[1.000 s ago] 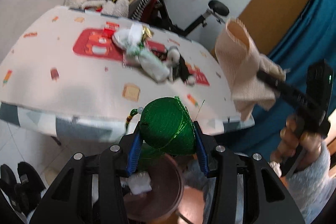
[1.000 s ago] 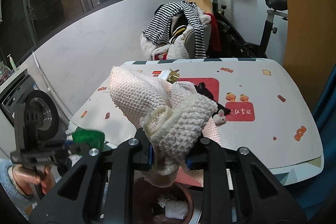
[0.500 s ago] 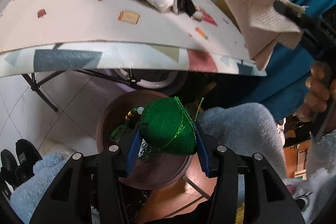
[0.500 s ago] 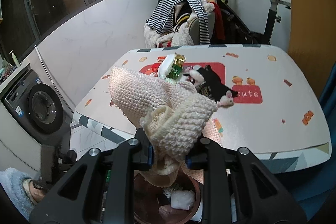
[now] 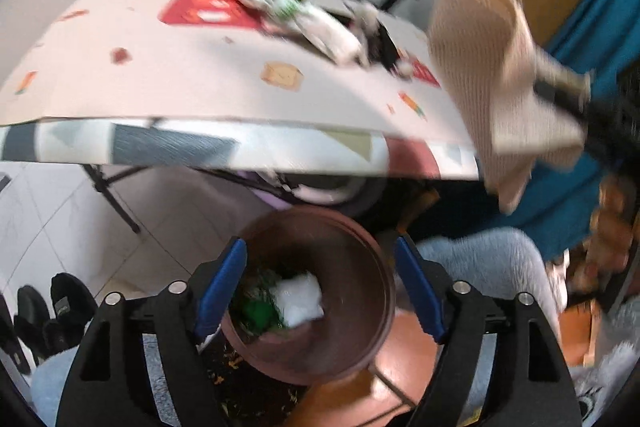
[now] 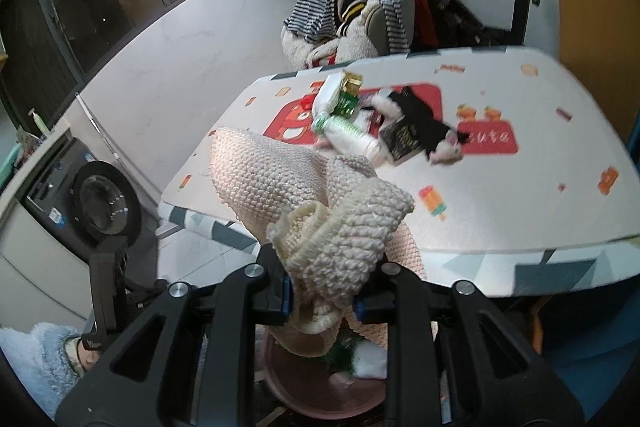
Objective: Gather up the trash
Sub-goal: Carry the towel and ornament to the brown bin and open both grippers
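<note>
Since the earlier frame, the green mesh ball (image 5: 256,313) has left the left gripper (image 5: 320,287) and is now lying in the brown bin (image 5: 360,355), beside a white crumpled wad (image 5: 300,297). The left jaws are opening and are standing released, with nothing between them; the bin mouth is showing directly through the gap. The right gripper (image 6: 322,301) is clenching the knitted cream cloth (image 6: 320,211), which is bunching above the pads and hanging below them toward the bin. In the right wrist view, the bin rim (image 6: 304,399) is lying directly beneath the hanging folds, at the near edge of the counter (image 6: 520,211). The cloth's long axis is running roughly vertically through the jaws, so the governing relation for the coming move is straight down: the bin is sitting below the right jaws, and a release there would probably drop the cloth inside. On the far part of the counter, a white plastic bottle (image 6: 352,137), a green and gold wrapper (image 6: 348,93) and a dark packet (image 6: 404,141) are remaining in a cluster. With the right hand occupied, the emptied left hand is the free one for reaching them.
</note>
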A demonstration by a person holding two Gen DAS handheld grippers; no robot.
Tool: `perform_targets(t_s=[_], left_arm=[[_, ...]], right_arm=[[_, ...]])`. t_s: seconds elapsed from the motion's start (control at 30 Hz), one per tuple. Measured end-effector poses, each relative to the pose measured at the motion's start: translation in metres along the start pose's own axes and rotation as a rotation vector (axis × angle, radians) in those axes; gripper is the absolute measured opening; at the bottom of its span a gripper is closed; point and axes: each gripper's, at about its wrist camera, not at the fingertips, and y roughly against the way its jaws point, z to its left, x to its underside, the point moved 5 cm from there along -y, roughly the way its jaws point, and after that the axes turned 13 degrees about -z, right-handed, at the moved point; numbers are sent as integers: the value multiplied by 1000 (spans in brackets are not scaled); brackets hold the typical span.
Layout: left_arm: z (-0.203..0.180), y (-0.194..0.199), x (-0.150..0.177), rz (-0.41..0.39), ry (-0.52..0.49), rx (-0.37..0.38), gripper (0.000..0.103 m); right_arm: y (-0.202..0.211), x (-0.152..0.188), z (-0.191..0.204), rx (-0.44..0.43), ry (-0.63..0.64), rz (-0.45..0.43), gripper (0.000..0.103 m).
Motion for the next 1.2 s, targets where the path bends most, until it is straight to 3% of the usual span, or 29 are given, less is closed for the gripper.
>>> perform_targets(t_s=[0.27, 0.5, 0.8, 0.93, 1.03, 1.13, 1.2], left_arm=[[33, 42, -33, -165, 76, -113, 79], [51, 56, -34, -193, 75, -185, 80], [59, 53, -27, -182, 88, -197, 80], [60, 52, -25, -178, 88, -200, 80], [60, 51, -25, -176, 88, -201, 80], [61, 51, -25, -177, 90, -202, 80], [62, 51, -25, -177, 91, -201, 80]], right_arm=[[-21, 43, 18, -131, -111, 145, 25], [-58, 105, 28, -210, -214, 339, 25], [-115, 171, 10, -53, -172, 540, 26], [-127, 186, 3, 1, -148, 575, 27], [-132, 192, 2, 23, -144, 588, 34], [-134, 191, -2, 54, -120, 590, 49], [-135, 191, -6, 54, -121, 585, 73]])
